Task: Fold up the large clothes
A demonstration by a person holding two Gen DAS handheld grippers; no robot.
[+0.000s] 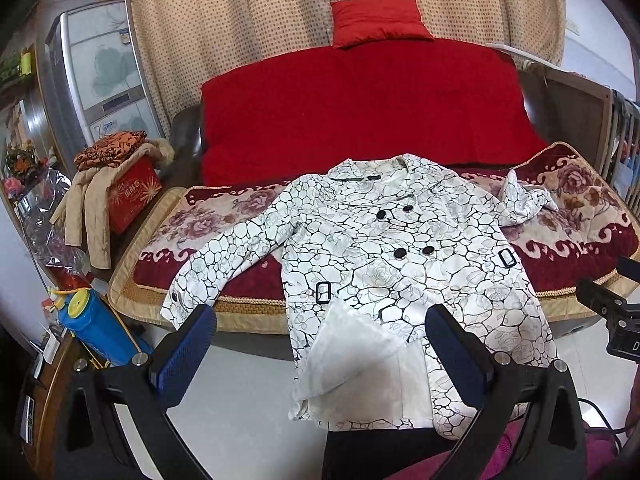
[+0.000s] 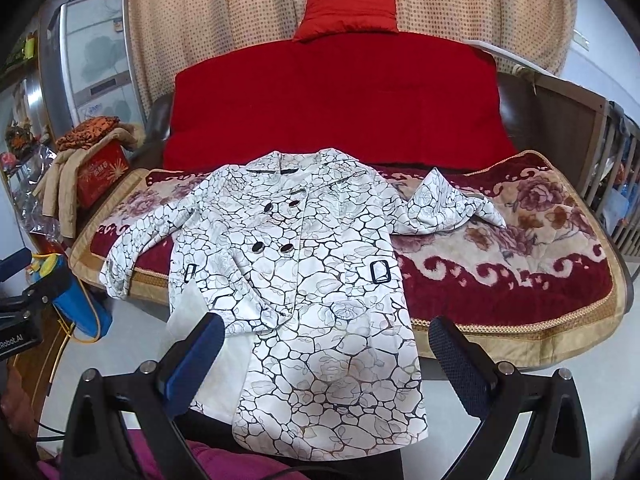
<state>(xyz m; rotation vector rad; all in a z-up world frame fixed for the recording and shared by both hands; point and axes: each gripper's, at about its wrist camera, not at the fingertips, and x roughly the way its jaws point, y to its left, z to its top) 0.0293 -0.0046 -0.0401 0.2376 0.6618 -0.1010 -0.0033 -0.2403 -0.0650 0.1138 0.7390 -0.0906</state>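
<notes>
In front of you a sofa with a red cover (image 1: 360, 108) fills the far half of both views, and a floral blanket (image 2: 500, 248) in dark red and cream is spread over its seat. A dotted beige curtain (image 1: 248, 20) hangs behind, with a small red cushion (image 1: 376, 20) on top of the sofa back.

Your task piece, a white coat with a black cracked-stone print (image 1: 400, 272), lies face up on the blanket, collar at the far side. Its hem runs over the near edge of the seat and hangs down toward you, one front corner turned back to show pale lining. The left sleeve (image 1: 224, 256) stretches out toward the near left; the right sleeve (image 2: 448, 208) lies crumpled on the blanket just beside the shoulder. Four dark buttons (image 2: 276, 226) sit on the chest, with a black buckle at each side of the waist.

To the far left stands a tall white cabinet appliance (image 1: 100, 64). Nearer is a red box (image 1: 134, 196) draped with tan clothing, and a blue bottle (image 1: 96, 324) at the near left.

Your left gripper (image 1: 320, 348) has its fingers spread wide, holding nothing, hovering near the hanging hem. Your right gripper (image 2: 326, 360) is likewise spread wide and empty, over the coat's lower front.
</notes>
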